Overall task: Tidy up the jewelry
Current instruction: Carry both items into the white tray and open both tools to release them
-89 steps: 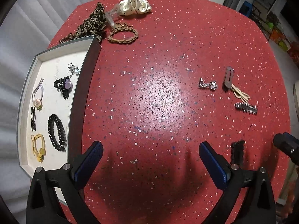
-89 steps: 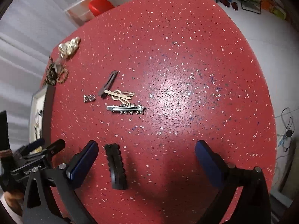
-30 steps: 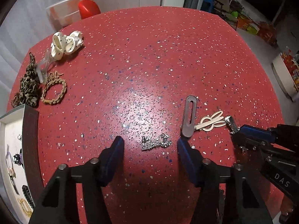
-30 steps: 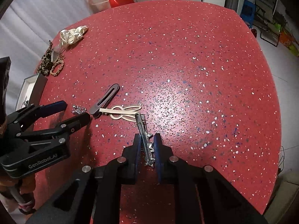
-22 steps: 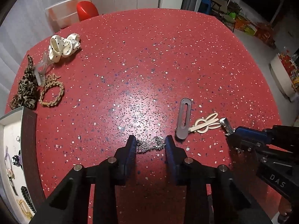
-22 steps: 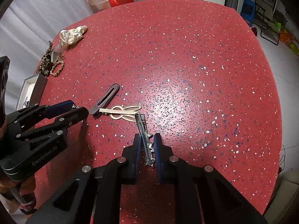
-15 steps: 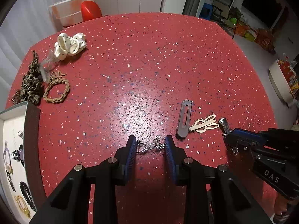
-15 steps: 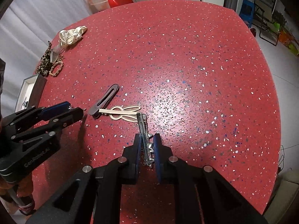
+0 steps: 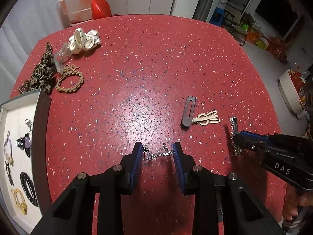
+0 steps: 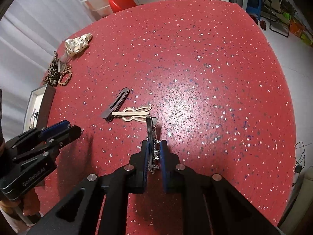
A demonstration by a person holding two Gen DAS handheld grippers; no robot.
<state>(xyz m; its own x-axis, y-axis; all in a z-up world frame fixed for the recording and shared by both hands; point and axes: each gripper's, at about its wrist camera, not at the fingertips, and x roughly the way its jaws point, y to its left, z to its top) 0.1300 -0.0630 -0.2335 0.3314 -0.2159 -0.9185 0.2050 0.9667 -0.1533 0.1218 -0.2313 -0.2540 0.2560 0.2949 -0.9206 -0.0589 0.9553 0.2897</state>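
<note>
My left gripper (image 9: 157, 153) is shut on a small silver chain ornament (image 9: 156, 153), which spans the gap between its blue pads above the red speckled table (image 9: 156, 62). My right gripper (image 10: 154, 152) is shut on a long silver hair clip (image 10: 151, 132) that sticks out past its fingertips; in the left wrist view the same silver hair clip (image 9: 234, 129) shows at the right. A dark oval clip (image 9: 188, 114) and a cream rabbit-shaped clip (image 9: 207, 117) lie on the table between the grippers. The open tray (image 9: 42, 129) with several hair ties sits at the left.
A leopard-print scrunchie (image 9: 42, 72), a braided brown band (image 9: 69, 81) and a white dotted bow (image 9: 84, 40) lie at the far left of the table. Beyond the table's back edge stand a clear bowl (image 9: 82, 5) and a red object (image 9: 100, 8).
My left gripper closed on the silver chain ornament and lifted it off the table, drifting toward the tray side. The right gripper keeps its hold on the silver hair clip, barely moving.
</note>
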